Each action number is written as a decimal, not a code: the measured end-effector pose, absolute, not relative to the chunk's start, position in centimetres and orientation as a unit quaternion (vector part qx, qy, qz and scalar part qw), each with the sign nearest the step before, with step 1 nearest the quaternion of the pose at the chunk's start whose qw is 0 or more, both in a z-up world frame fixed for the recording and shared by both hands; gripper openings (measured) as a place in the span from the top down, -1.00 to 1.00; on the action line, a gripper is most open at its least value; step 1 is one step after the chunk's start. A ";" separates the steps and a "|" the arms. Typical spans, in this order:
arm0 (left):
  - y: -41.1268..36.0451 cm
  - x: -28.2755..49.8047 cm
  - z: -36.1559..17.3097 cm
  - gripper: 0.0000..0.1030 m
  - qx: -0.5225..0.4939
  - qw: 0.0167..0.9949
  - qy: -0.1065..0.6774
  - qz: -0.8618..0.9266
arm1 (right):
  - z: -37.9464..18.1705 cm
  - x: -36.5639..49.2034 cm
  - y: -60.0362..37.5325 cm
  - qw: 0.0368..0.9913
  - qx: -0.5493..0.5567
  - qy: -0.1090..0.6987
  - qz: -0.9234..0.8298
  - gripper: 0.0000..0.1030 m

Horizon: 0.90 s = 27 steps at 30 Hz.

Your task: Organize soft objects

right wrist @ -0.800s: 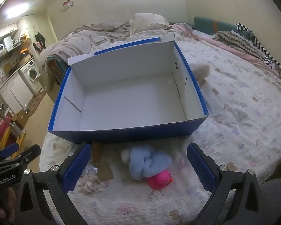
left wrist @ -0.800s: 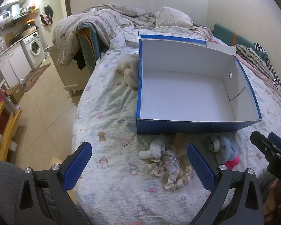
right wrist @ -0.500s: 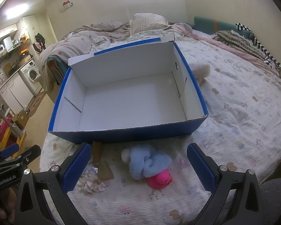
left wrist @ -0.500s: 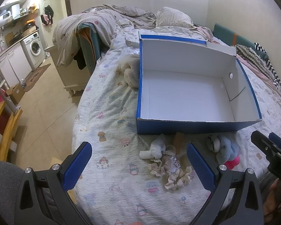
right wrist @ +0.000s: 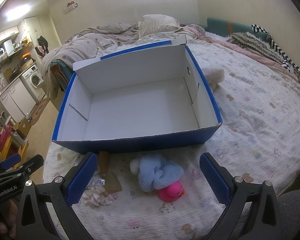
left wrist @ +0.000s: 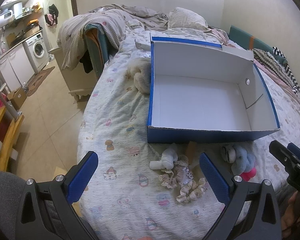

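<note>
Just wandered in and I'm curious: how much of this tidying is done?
Nothing is packed so far: the blue cardboard box with white inside is empty. Both the left gripper and right gripper are open, holding nothing. Left to do: the light-blue plush, pink rubber duck, white sock and beige lace scrunchies lie before it.

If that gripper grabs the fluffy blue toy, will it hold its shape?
Probably not: the blue plush toy looks soft and knotted, so it should squash and droop. It seems light. Lifting it may nudge the pink rubber duck tucked against it.
</note>
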<state>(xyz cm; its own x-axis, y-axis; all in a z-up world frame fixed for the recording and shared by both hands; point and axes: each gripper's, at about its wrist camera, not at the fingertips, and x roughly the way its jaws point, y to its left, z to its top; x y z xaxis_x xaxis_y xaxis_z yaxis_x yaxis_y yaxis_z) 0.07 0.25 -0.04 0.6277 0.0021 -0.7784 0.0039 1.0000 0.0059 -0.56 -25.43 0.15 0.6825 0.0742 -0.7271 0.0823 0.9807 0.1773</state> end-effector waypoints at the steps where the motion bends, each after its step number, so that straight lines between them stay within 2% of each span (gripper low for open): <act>1: 0.3 0.1 0.0 -0.97 0.004 0.902 0.431 -0.001 | 0.2 -0.5 -25.5 0.912 0.098 0.398 -0.002 -1.00; 27: 0.6 0.1 0.0 -0.97 0.002 0.902 0.432 0.003 | 0.2 -0.5 -25.6 0.912 0.098 0.399 -0.001 -1.00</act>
<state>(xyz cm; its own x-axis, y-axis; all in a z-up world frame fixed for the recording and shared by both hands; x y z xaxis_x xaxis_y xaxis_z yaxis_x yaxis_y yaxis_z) 0.06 0.62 -0.03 0.6261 0.0070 -0.7797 -0.0041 1.0000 0.0057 -0.52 -25.60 0.23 0.6819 0.0773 -0.7273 0.0796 0.9806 0.1789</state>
